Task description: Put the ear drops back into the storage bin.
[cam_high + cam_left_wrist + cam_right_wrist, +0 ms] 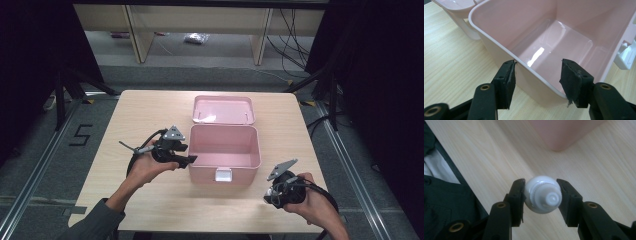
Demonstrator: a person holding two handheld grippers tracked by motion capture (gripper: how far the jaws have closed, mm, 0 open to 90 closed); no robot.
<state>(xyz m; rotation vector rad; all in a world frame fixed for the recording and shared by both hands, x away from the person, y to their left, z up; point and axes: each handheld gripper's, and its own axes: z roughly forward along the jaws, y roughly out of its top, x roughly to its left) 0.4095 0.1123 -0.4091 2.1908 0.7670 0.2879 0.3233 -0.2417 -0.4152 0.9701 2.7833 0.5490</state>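
The right gripper clamped a round, ribbed white bottle near the table's front edge; the left gripper straddled, wide open, the glossy pink box wall.

Probably lab: black curtains, floor rails, loose cables, wooden table.

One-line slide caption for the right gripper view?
Right gripper clamps a small white capped bottle above the wooden table, near the pink box's corner.
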